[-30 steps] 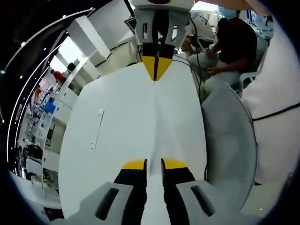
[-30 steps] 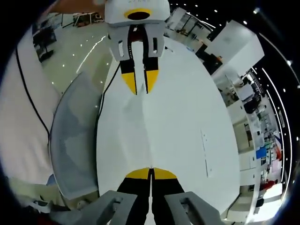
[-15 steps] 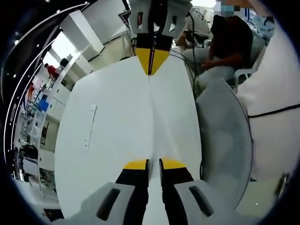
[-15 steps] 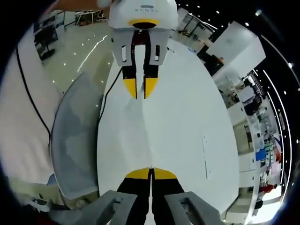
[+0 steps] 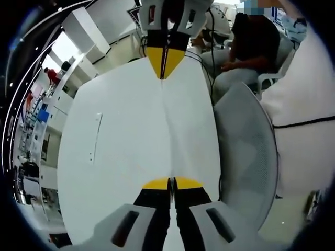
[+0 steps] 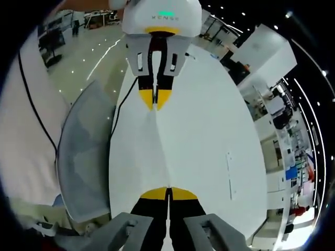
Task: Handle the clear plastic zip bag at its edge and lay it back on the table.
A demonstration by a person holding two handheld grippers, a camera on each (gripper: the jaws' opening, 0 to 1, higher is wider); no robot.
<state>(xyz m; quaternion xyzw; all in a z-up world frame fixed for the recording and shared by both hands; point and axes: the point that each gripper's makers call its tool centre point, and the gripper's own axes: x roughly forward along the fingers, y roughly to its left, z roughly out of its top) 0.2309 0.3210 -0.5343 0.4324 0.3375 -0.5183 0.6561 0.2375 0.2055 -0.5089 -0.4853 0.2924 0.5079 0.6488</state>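
Both grippers, left (image 5: 171,183) & right (image 6: 168,193), pinching bag (image 5: 166,130) edges, stretched taut above table (image 5: 115,157). Risk: film slipping out w/ extra pull.

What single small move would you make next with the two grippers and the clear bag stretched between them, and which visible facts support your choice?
Probably lower both together toward the white table. The left gripper and right gripper each look shut on an end of the clear zip bag, which seems stretched between them above the tabletop, so it appears ready to be laid down before either lets go.
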